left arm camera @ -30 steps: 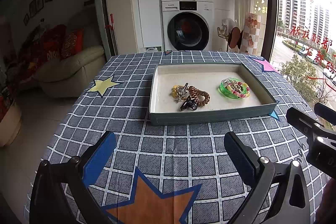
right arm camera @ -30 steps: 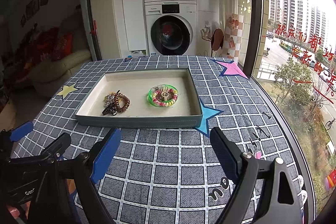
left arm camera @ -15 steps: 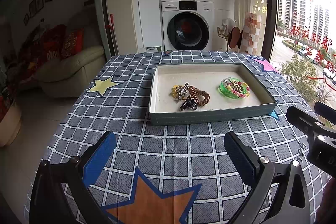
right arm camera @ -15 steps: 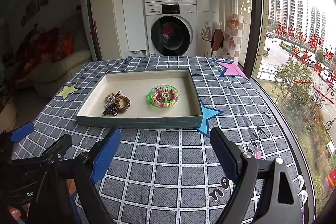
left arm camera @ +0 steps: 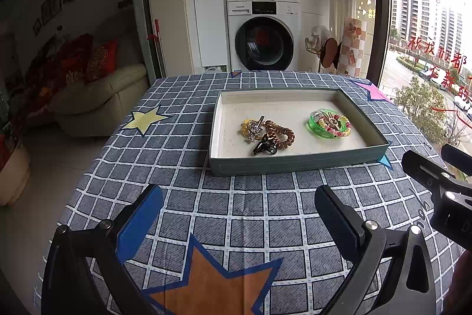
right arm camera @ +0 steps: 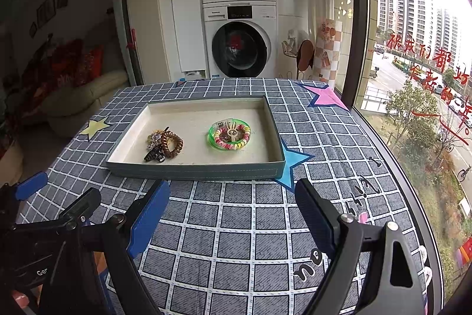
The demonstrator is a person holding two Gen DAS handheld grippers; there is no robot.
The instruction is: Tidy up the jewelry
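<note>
A shallow grey-green tray [left arm camera: 298, 163] [right arm camera: 194, 171] with a cream floor stands on the checked tablecloth ahead of both grippers. In its left part lies a pile: a brown coil hair tie [left arm camera: 280, 135] [right arm camera: 173, 144], a gold and silver clip [left arm camera: 251, 129] and a black clip [left arm camera: 264, 147] [right arm camera: 154, 155]. In its right part sits a green ring dish [left arm camera: 329, 123] [right arm camera: 230, 135] with a multicoloured coil tie in it. My left gripper [left arm camera: 236, 214] is open and empty, short of the tray. My right gripper [right arm camera: 233, 207] is open and empty, also short of the tray.
The table is covered by a blue-grey checked cloth with star patches [left arm camera: 212, 279] [right arm camera: 290, 161]. The right gripper's body shows at the right of the left wrist view [left arm camera: 436, 182]. Stacked washing machines [left arm camera: 262, 34] stand behind the table, a sofa [left arm camera: 97, 96] at left, a window at right.
</note>
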